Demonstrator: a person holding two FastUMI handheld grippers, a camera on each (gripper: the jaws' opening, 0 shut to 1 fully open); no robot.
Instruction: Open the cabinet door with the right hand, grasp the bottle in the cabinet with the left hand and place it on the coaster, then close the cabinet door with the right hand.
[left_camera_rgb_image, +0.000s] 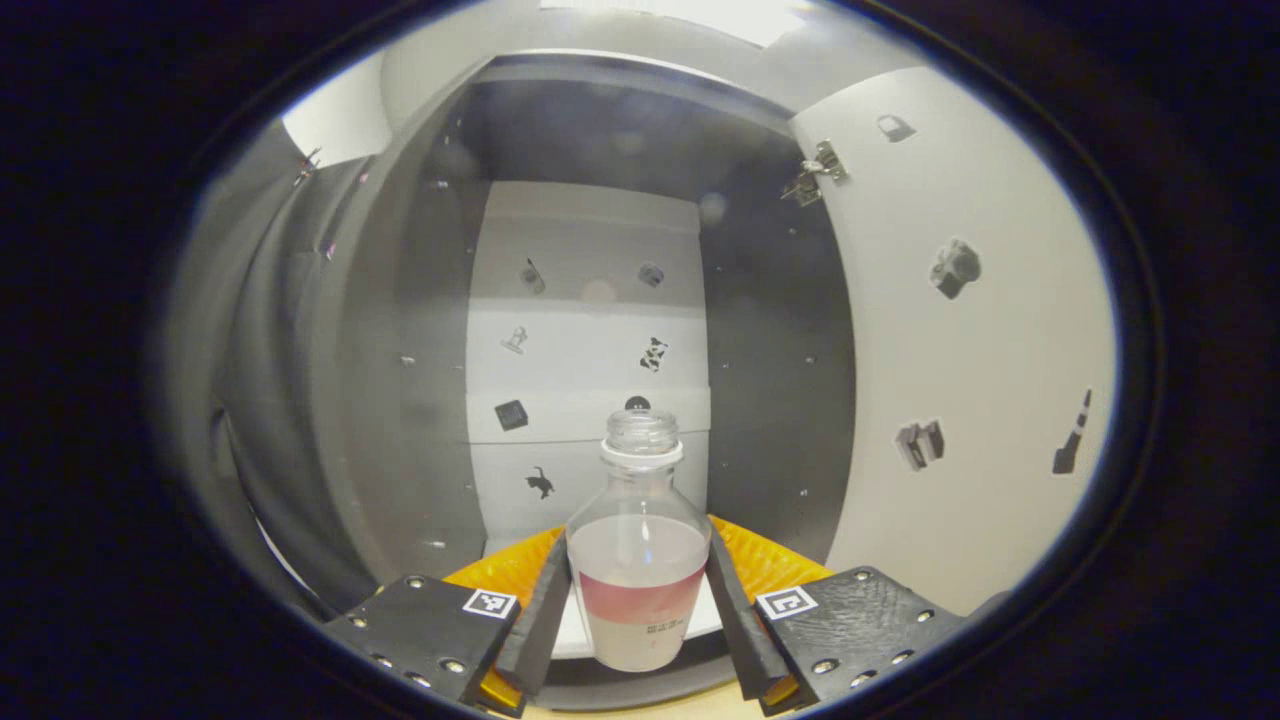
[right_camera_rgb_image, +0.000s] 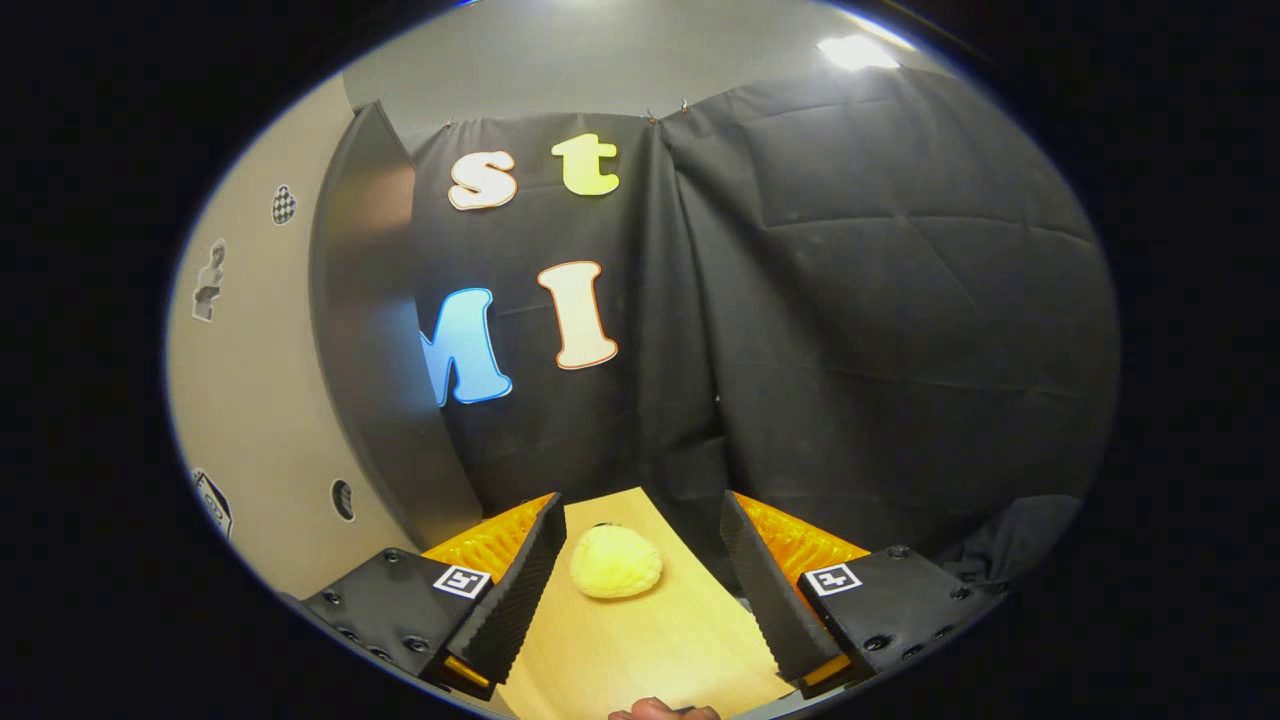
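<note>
The clear glass bottle with a threaded, capless neck (left_camera_rgb_image: 639, 545) stands upright at the near edge of the grey cabinet's (left_camera_rgb_image: 400, 330) floor, holding pale liquid with a pinkish band low down. The white cabinet door dotted with small stickers (left_camera_rgb_image: 960, 340) is swung wide open to the right. A round, fuzzy yellow coaster (right_camera_rgb_image: 615, 562) lies flat on the light wooden tabletop.

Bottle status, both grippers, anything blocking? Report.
Left gripper closed on the bottle, inside the cabinet. Door open. Right gripper open, empty, over the table. Nothing blocking.
</note>
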